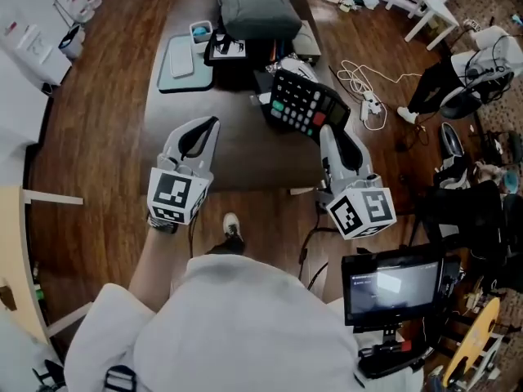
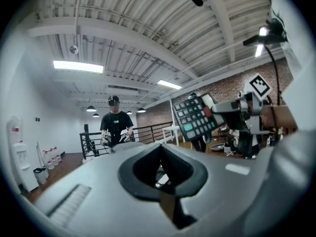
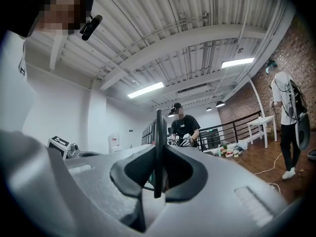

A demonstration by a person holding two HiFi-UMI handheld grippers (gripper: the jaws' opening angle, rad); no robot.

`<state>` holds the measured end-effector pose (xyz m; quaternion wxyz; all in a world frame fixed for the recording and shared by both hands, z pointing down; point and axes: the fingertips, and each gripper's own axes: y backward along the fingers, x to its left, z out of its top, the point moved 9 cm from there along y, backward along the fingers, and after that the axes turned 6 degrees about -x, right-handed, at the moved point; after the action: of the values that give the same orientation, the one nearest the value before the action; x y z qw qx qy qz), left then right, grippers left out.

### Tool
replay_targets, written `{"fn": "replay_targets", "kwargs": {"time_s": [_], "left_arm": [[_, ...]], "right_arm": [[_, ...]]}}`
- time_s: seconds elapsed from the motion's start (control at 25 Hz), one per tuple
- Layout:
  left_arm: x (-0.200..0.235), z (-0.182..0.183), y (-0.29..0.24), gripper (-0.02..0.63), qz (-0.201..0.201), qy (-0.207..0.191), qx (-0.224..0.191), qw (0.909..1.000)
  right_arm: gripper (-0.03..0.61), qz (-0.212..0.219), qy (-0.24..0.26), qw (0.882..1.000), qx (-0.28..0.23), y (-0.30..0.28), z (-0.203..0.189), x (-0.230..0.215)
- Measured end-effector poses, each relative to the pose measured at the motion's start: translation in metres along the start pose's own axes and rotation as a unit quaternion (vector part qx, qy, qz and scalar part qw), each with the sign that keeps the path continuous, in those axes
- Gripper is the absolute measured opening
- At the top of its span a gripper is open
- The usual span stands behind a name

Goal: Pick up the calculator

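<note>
The calculator (image 1: 301, 103) is dark with grey, green and red keys. It hangs tilted above the dark table (image 1: 245, 163), with my right gripper (image 1: 328, 132) shut on its near edge. In the right gripper view only its thin edge (image 3: 158, 132) shows, upright between the jaws. The left gripper view shows its key face (image 2: 197, 117) up at the right, held by the right gripper (image 2: 236, 113). My left gripper (image 1: 212, 126) hovers over the table's left part, jaws together and holding nothing, well apart from the calculator.
A grey bag (image 1: 257, 11), a light blue tray (image 1: 184, 64) and small items lie at the table's far end. White cable (image 1: 365, 82) trails on the floor to the right. A person (image 1: 478, 68) stands at the far right. A monitor (image 1: 395, 287) sits near my right side.
</note>
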<state>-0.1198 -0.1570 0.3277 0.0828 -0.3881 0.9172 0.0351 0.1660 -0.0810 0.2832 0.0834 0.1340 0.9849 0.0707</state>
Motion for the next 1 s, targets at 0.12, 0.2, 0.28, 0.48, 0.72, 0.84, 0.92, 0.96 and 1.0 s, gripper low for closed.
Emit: {"fn": "replay_targets", "kwargs": {"time_s": [0.12, 0.2, 0.28, 0.48, 0.72, 0.84, 0.92, 0.96, 1.0], "left_arm": [[-0.028, 0.008, 0.014, 0.008, 0.005, -0.005, -0.002, 1.0000], [-0.050, 0.013, 0.027, 0.008, 0.009, -0.007, -0.004, 0.9999], [-0.072, 0.016, 0.043, 0.008, 0.016, -0.010, -0.004, 0.9998], [-0.121, 0.021, 0.088, 0.008, 0.038, -0.013, 0.000, 0.9992], [-0.163, 0.025, 0.126, 0.008, 0.055, -0.005, 0.014, 0.9984], [-0.171, 0.033, 0.137, 0.008, 0.057, -0.007, 0.012, 0.9983], [-0.167, 0.039, 0.141, 0.008, 0.061, -0.009, 0.005, 0.9981], [-0.164, 0.041, 0.143, 0.008, 0.062, -0.009, 0.001, 0.9980], [-0.160, 0.042, 0.145, 0.008, 0.062, -0.010, -0.002, 0.9980]], "right_arm": [[0.051, 0.007, -0.002, 1.000, 0.001, 0.027, 0.005, 0.000], [0.051, 0.015, -0.001, 1.000, -0.001, 0.045, 0.009, 0.001], [0.051, 0.023, -0.004, 1.000, -0.003, 0.063, 0.011, 0.002], [0.051, 0.035, -0.018, 0.999, -0.001, 0.111, 0.013, 0.007], [0.051, 0.053, -0.029, 0.998, 0.016, 0.151, 0.014, 0.019], [0.051, 0.053, -0.030, 0.998, 0.020, 0.162, 0.019, 0.022], [0.052, 0.049, -0.030, 0.998, 0.019, 0.165, 0.022, 0.024], [0.051, 0.046, -0.030, 0.998, 0.017, 0.166, 0.023, 0.026], [0.052, 0.043, -0.030, 0.999, 0.015, 0.165, 0.023, 0.028]]}}
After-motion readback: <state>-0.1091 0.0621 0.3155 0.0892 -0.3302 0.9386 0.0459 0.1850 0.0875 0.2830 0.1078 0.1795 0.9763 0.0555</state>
